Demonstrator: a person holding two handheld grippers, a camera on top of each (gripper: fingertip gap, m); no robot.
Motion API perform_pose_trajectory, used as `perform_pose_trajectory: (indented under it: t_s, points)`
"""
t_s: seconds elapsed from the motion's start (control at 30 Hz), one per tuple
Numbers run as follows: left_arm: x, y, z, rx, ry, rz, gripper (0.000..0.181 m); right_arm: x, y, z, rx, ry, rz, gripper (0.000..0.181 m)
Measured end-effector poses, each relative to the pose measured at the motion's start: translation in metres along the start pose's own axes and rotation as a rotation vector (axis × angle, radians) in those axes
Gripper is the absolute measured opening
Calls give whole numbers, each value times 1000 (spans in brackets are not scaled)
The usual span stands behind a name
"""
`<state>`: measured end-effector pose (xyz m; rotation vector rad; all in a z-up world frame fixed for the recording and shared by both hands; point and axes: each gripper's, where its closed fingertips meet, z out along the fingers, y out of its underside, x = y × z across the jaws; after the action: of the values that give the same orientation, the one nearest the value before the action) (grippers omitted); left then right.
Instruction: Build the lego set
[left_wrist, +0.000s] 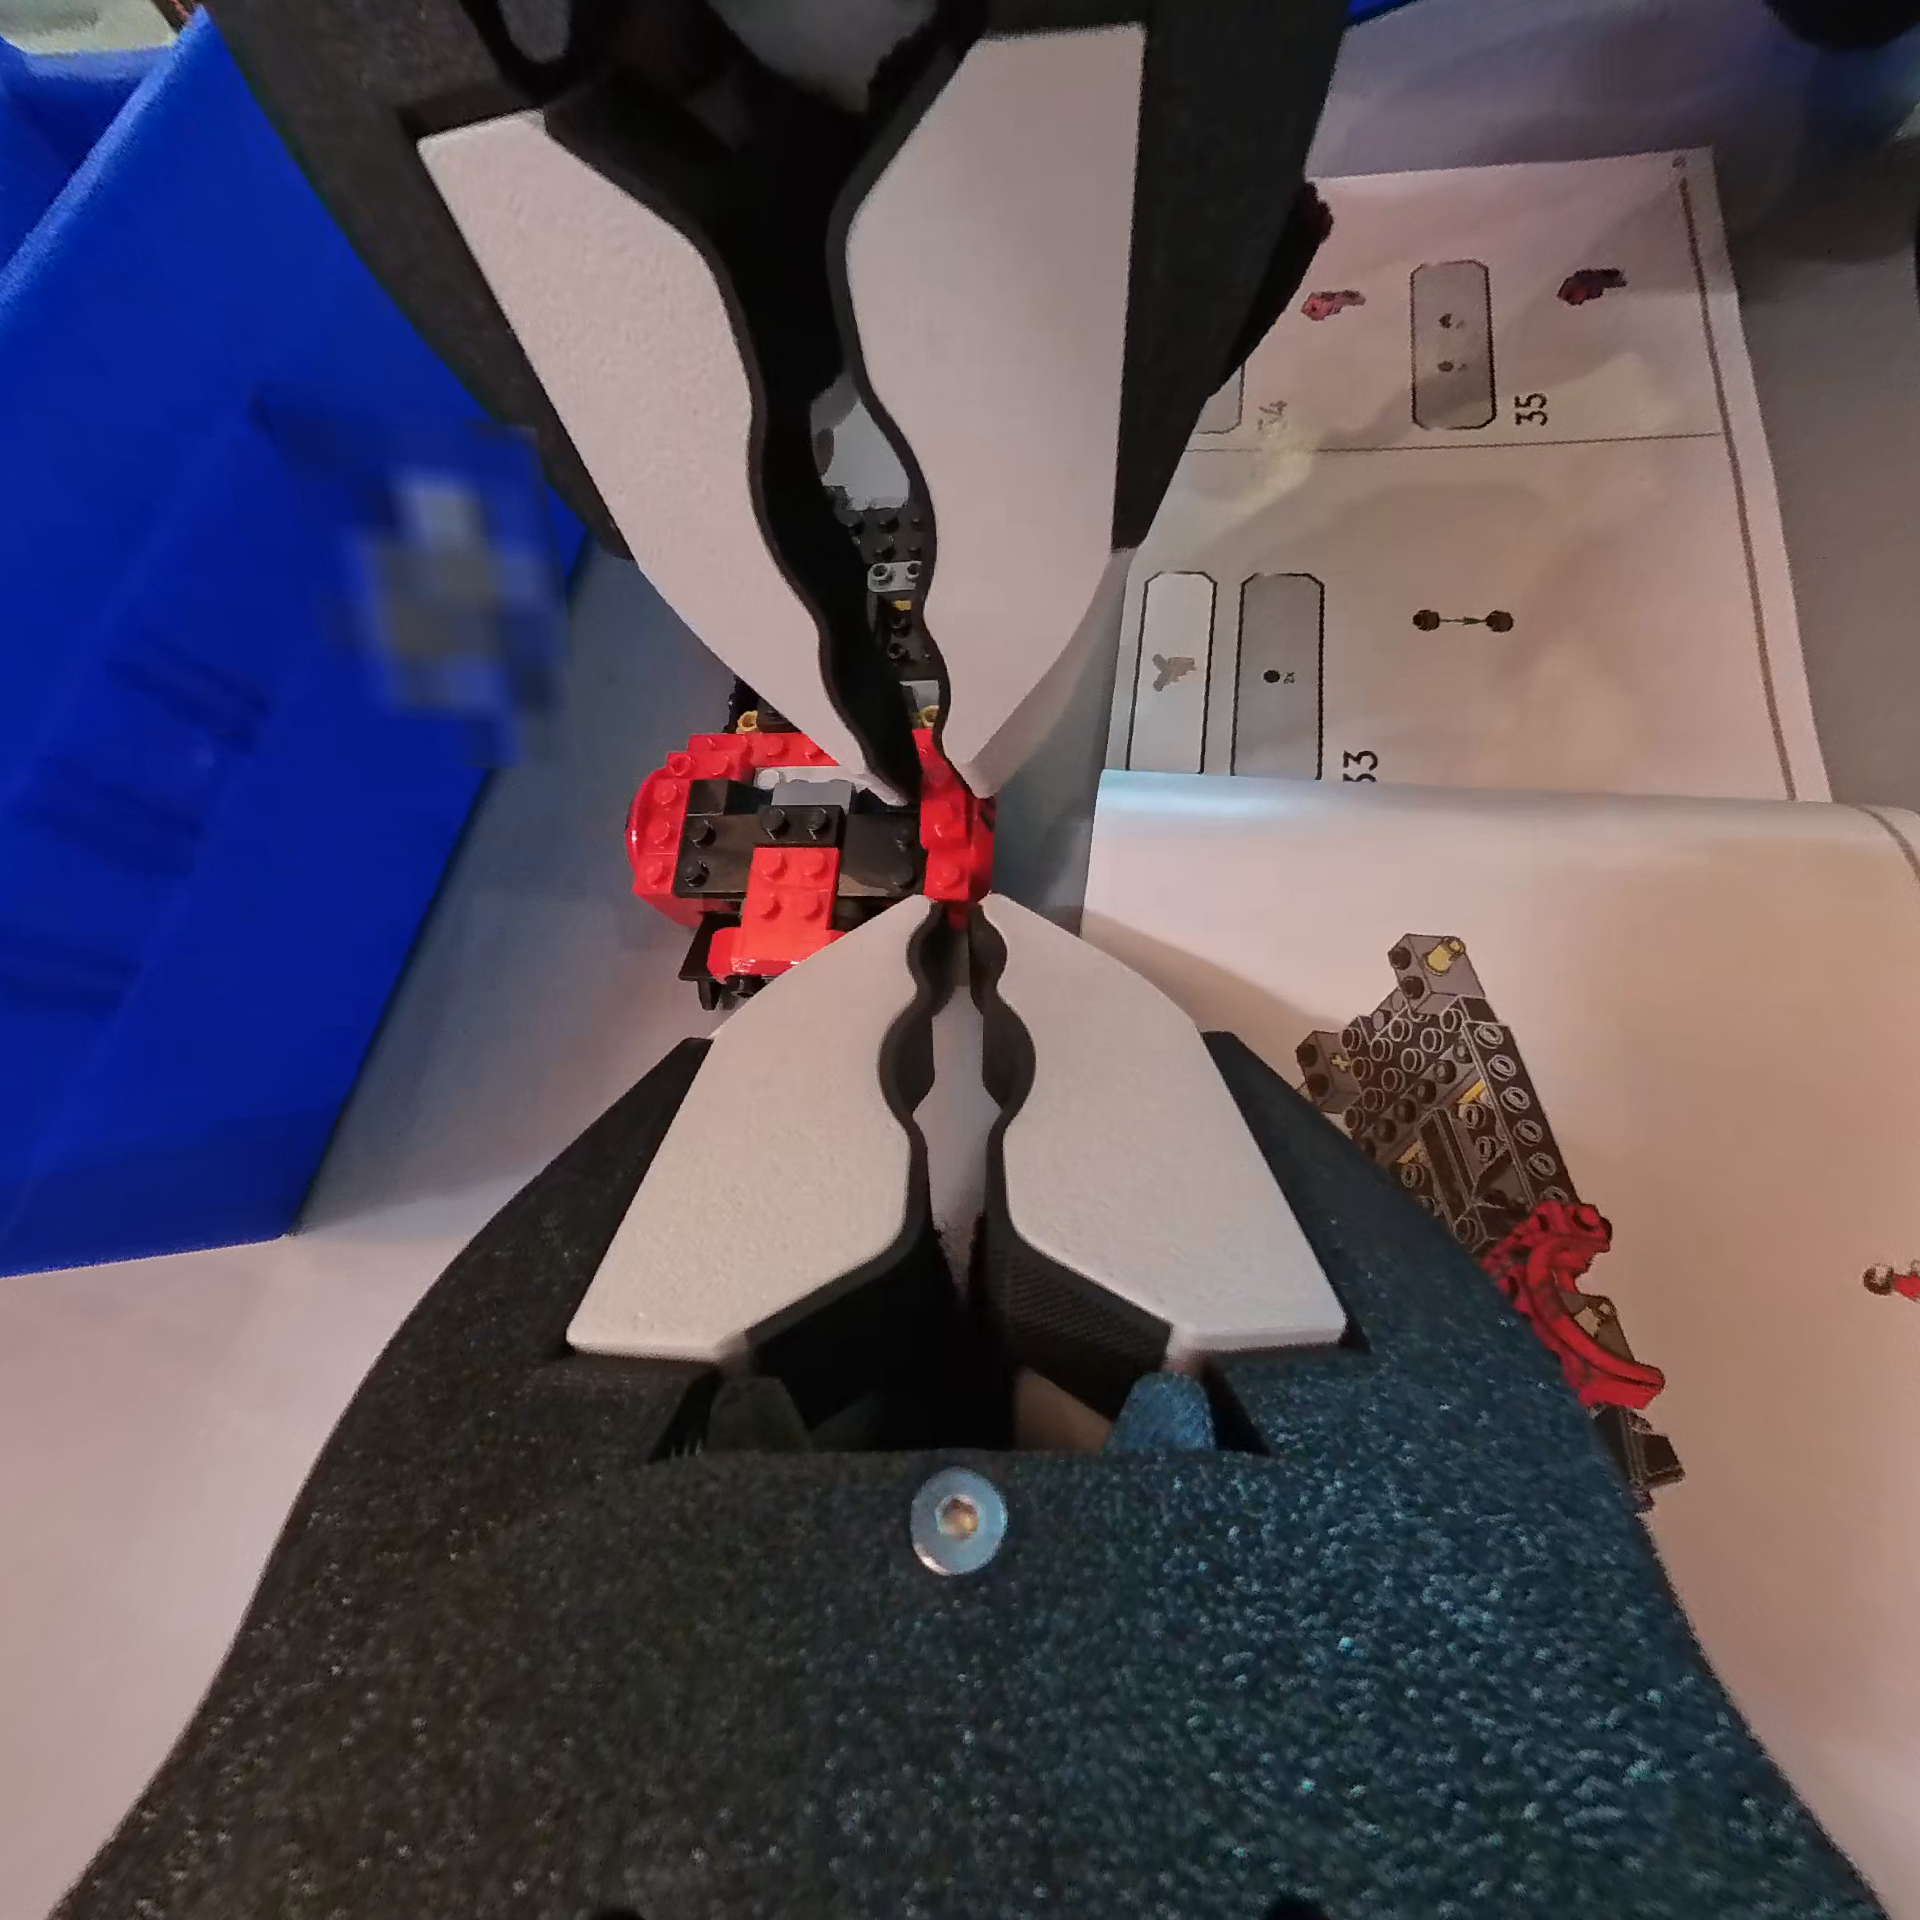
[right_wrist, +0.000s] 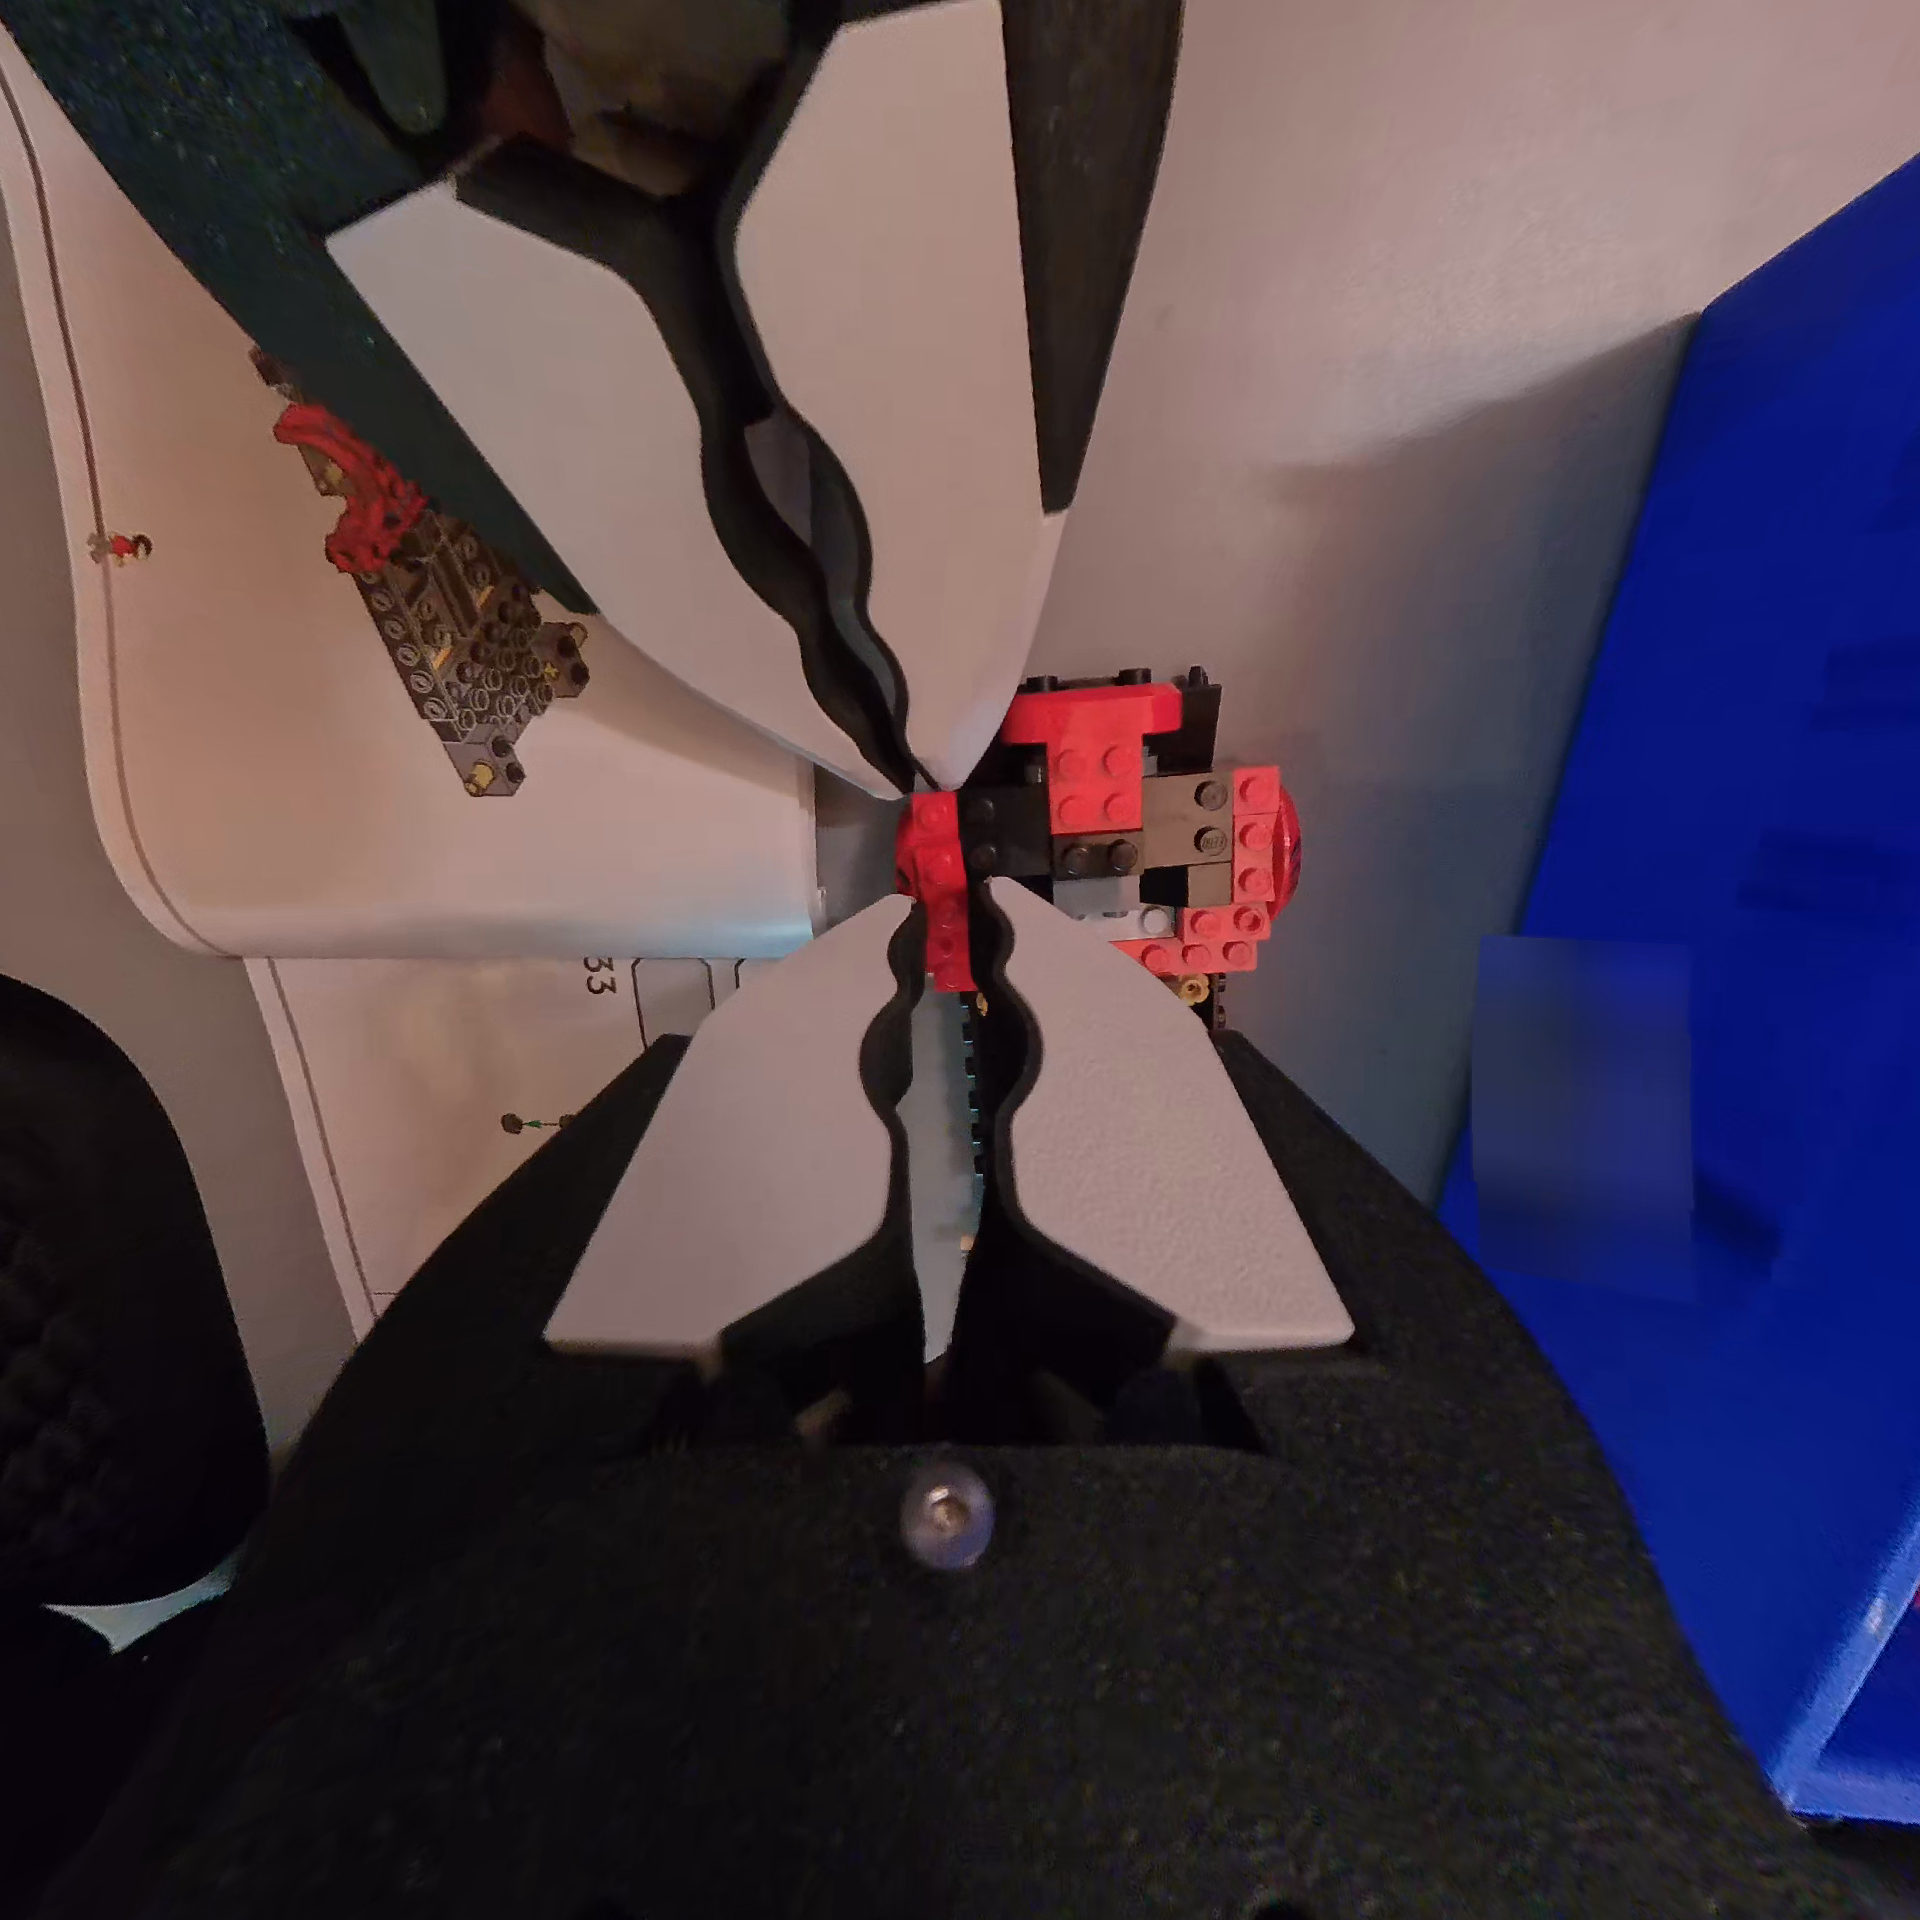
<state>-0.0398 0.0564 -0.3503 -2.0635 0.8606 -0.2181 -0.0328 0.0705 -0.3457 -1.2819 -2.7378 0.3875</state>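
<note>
The model (left_wrist: 810, 842) sits on the table (left_wrist: 312, 1455) between a blue bin (left_wrist: 208, 727) and the booklet (left_wrist: 1455, 520). Left gripper (left_wrist: 951, 914) and right gripper (right_wrist: 951, 904) both pinch its red end, tips meeting, hiding its middle. Only the right view shows a black object (right_wrist: 94, 1299) beside the booklet.

the lego model (left_wrist: 810, 842) is glossy moulded plastic, studded. the left gripper (left_wrist: 951, 914) has matt, smooth pale fingers (left_wrist: 769, 1164) on a rough, grainy black body with a shiny metal screw (left_wrist: 958, 1520). the booklet (left_wrist: 1455, 582) is smooth paper; the blue bin (left_wrist: 208, 727) looks like smooth plastic.
</note>
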Motion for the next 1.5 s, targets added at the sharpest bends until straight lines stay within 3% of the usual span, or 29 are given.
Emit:
perform_pose_trajectory:
  t_s: [0.47,0.6,0.87,1.5]
  points:
    - [1,2,2,-2,-2,-4,4,-3,0,-2,39,-52,65,13]
    - [1,2,2,-5,-4,-5,4,0,-4,-9,111,-74,85,0]
    - [0,1,4,-5,-8,-20,4,-3,-6,-2,130,-118,67,0]
    - [-1,1,7,-15,-13,-47,0,-1,-4,-1,182,-58,78,0]
